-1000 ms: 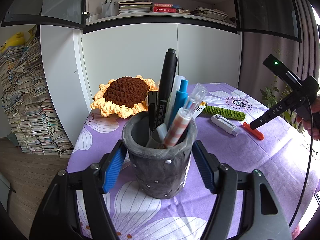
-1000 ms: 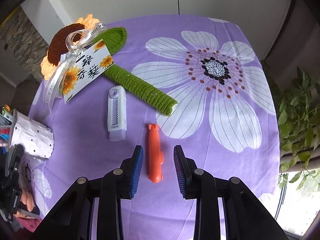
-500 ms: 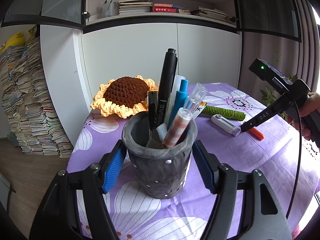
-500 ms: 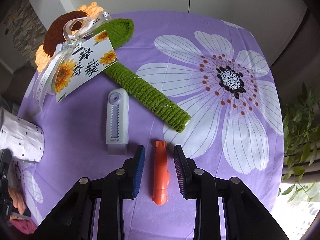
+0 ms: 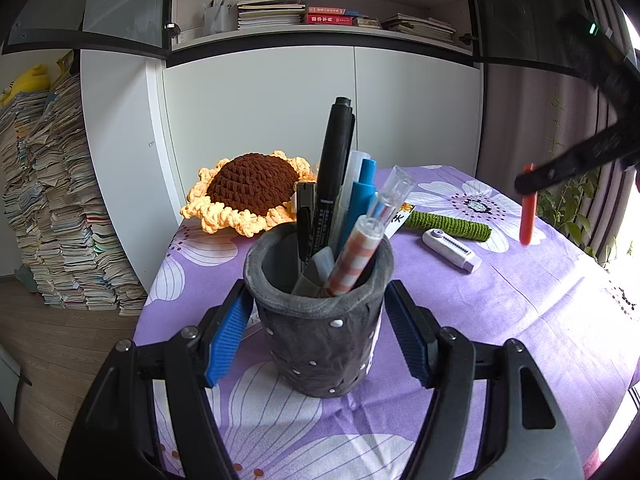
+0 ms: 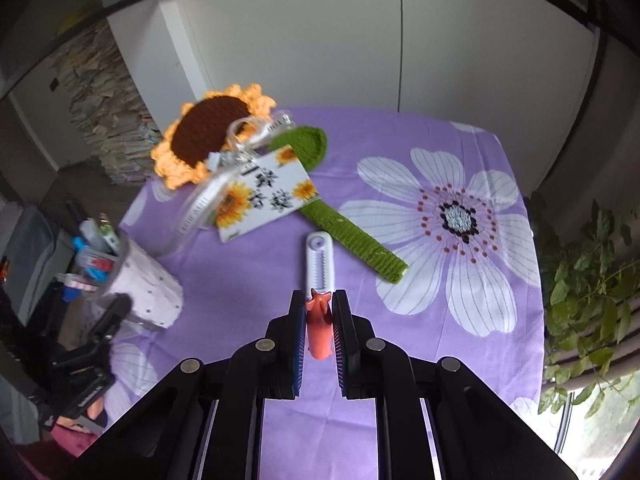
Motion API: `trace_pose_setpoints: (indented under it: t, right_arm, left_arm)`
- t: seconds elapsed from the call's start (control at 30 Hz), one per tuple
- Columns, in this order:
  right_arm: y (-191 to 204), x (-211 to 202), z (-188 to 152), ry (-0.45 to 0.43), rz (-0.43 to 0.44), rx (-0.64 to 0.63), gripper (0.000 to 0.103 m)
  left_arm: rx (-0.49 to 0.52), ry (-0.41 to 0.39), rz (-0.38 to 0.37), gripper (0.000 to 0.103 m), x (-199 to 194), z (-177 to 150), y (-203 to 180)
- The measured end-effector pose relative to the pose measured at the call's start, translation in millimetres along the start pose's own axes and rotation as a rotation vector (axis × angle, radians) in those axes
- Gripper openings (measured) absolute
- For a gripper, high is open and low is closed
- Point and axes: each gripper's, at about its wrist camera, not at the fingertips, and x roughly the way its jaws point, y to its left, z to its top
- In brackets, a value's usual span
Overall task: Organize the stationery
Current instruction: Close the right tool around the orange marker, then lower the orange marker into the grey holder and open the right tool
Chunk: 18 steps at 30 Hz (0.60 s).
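Observation:
A dark grey pen holder [image 5: 320, 344] with several pens and markers stands on the purple flowered tablecloth [image 5: 540, 312]. My left gripper [image 5: 317, 291] is shut on it, one blue pad on each side. In the right wrist view the holder [image 6: 146, 292] is at the left. My right gripper [image 6: 319, 300] is closing its jaws on a small orange tool [image 6: 319, 326], and the pads press on it. In the left wrist view the orange tool [image 5: 527, 220] hangs from the right gripper [image 5: 528, 182], above the cloth at the far right.
A white slider case [image 6: 318, 260] lies on the cloth just beyond the right gripper. Behind it lies a crochet sunflower [image 6: 208, 140] with a green stem [image 6: 360, 240] and a card tag [image 6: 264, 196]. A plant [image 6: 592, 280] stands past the table's right edge, and stacked books [image 5: 52, 200] at the left.
My right gripper has closed on the orange tool and lifted it off the cloth. The view has tilted up. The left gripper and the holder have not moved.

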Motion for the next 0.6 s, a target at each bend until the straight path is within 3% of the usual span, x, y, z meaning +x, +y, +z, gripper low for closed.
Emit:
trace_pose_setpoints:
  t: [0.13, 0.33, 0.6]
  right_arm:
    - [33, -41, 3, -0.109, 0.077, -0.058, 0.014]
    - [94, -91, 14, -0.271, 0.293, -0.16, 0.014]
    - [145, -61, 32, -0.297, 0.397, -0.282, 0.014]
  left_arm:
    - [0.0, 0.0, 0.0, 0.068, 0, 0, 0]
    - [0.0, 0.0, 0.0, 0.068, 0, 0, 0]
    - [0.0, 0.0, 0.0, 0.068, 0, 0, 0]
